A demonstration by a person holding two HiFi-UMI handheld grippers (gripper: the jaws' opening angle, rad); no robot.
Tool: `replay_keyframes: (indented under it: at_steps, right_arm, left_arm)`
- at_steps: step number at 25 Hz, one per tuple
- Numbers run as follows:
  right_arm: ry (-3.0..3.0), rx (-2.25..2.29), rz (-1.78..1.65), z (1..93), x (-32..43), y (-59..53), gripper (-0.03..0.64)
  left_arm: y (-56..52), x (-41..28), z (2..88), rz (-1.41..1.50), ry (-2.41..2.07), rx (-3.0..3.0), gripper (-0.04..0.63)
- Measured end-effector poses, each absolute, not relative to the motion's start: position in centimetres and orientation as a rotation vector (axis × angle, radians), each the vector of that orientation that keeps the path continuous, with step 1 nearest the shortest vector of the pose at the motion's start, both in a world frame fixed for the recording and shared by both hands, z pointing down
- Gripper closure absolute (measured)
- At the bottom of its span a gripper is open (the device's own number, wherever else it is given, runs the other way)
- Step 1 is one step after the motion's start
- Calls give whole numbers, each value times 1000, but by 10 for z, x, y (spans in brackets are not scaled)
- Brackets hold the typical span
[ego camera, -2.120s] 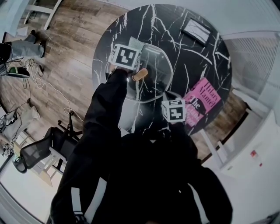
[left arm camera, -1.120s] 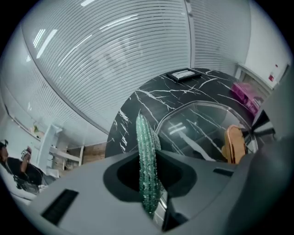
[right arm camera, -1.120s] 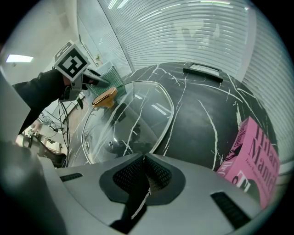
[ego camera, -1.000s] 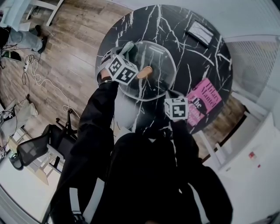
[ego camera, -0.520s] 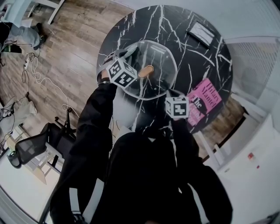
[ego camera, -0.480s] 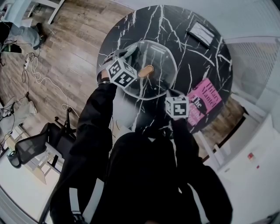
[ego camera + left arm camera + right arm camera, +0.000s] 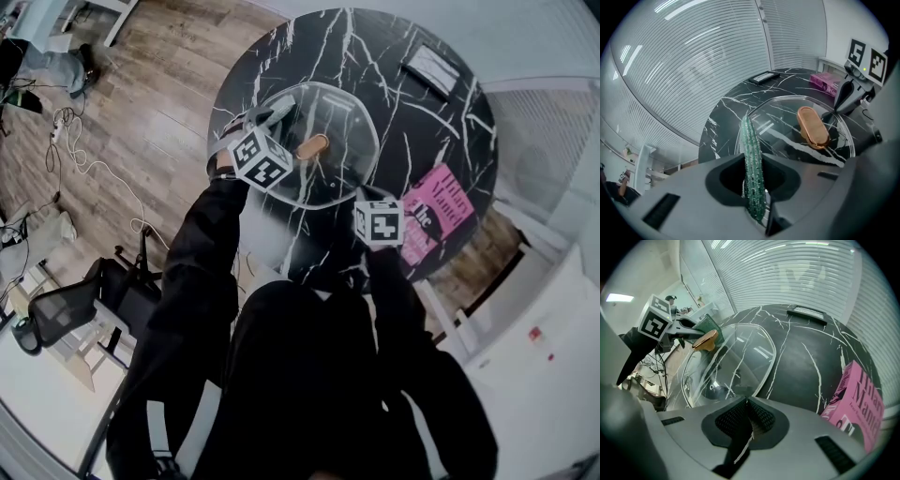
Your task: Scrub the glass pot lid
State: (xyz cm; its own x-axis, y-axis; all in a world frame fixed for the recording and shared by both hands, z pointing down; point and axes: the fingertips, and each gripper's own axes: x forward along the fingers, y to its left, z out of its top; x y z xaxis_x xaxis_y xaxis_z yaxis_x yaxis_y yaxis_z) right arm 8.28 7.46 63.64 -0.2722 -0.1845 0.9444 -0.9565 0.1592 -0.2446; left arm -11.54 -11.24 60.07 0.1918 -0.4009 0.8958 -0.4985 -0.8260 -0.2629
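Our left gripper (image 7: 753, 190) pinched a green scrub pad (image 7: 751, 154) at the edge of the glass pot lid (image 7: 785, 140). Our right gripper (image 7: 746, 427) clamped its rim. We judged the scrubbing under way, unfinished.

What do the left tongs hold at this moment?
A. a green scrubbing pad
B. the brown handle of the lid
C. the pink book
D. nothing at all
A: the left gripper view shows a green scrubbing pad standing on edge, pinched between the left tongs, with the glass pot lid beyond it.
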Motion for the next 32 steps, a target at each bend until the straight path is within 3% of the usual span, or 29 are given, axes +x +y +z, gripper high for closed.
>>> replay_keyframes:
  at_steps: [32]
  right_arm:
    - [-1671,1109,1129,634,72,68,603]
  left_arm:
    - [-35,-126,601,1616,-949,2273,529]
